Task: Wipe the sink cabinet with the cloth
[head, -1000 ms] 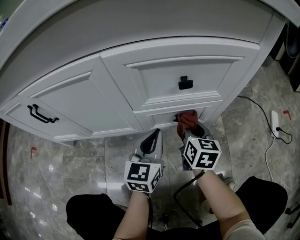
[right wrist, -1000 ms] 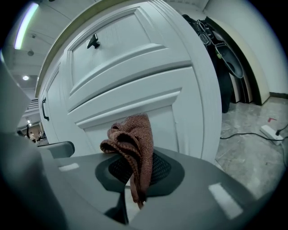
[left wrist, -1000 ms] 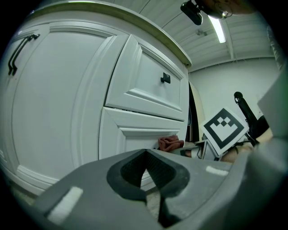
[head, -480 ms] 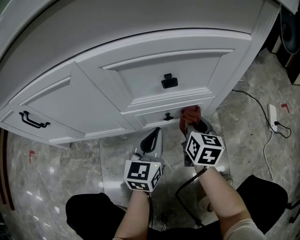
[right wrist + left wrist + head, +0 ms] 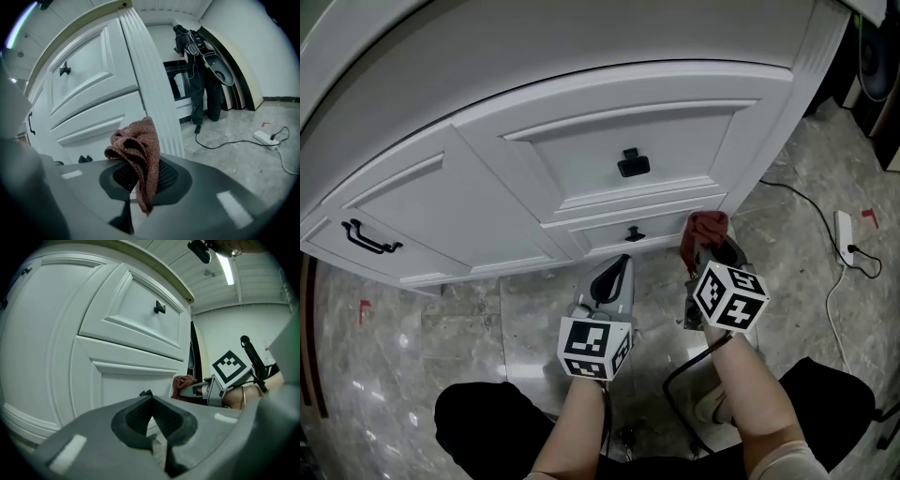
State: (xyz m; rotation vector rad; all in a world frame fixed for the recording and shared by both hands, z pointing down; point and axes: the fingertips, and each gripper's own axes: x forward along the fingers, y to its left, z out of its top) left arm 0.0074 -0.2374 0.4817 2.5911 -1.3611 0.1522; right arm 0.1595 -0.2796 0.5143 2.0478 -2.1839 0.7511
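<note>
The white sink cabinet fills the upper head view, with panelled drawers and black handles. My right gripper is shut on a reddish-brown cloth, held low by the cabinet's right corner post. In the right gripper view the cloth bunches up out of the right gripper, against the fluted post; whether it touches is unclear. My left gripper hovers above the floor below the lower drawer, shut on nothing. The left gripper view shows the left gripper with jaws together, and the cloth off to its right.
A black knob sits on the big drawer, a smaller one on the lower drawer, and a bar handle on the left door. A power strip with cables lies on the marble floor at right. Dark clothes hang beyond the cabinet.
The right gripper has carried the cloth rightward from the lower drawer front to the cabinet's right corner post. The left gripper has shifted slightly right and stays shut.
</note>
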